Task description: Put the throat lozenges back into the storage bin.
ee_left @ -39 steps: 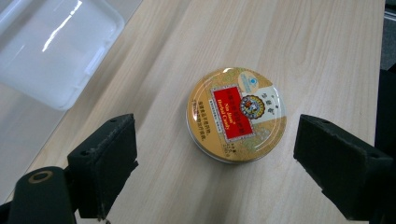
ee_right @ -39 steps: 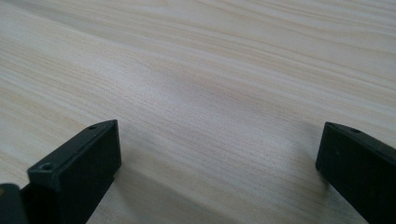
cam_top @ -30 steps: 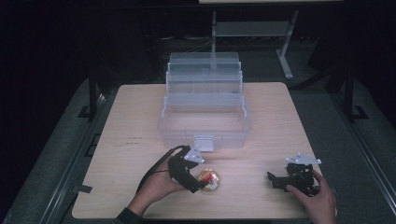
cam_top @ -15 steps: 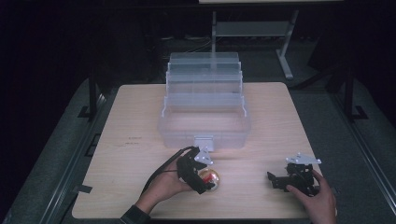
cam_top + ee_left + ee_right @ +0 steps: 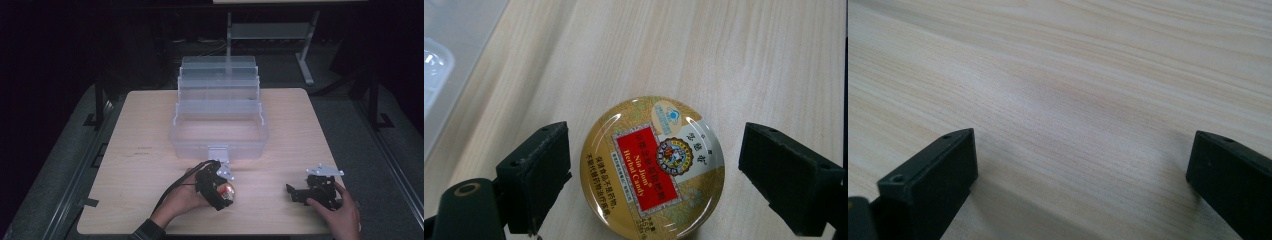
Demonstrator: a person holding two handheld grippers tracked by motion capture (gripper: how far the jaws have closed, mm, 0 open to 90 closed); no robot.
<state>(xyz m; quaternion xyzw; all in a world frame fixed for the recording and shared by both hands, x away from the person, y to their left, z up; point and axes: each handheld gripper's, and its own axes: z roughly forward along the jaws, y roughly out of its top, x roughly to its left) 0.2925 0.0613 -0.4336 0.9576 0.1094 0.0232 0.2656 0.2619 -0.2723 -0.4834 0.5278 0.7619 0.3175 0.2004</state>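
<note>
A round gold candy tin [image 5: 653,165] with a red label lies flat on the wooden table [image 5: 150,165], near its front edge. My left gripper [image 5: 651,175] is open and straddles the tin, one jaw on each side with a gap to both. The high view has the same tin [image 5: 227,190] under my left gripper [image 5: 218,189], just in front of the clear box. My right gripper [image 5: 299,194] rests at the front right of the table, held by a hand. It is open [image 5: 1080,185], with bare wood between its jaws.
A clear plastic tiered organiser box [image 5: 218,120] stands open at the table's middle, its latch facing me. A corner of it [image 5: 454,55] lies to the left of my left gripper. Dark floor and a metal stand [image 5: 305,60] lie beyond the table.
My left gripper has moved right and forward, coming down over the tin. My right gripper has stayed in place.
</note>
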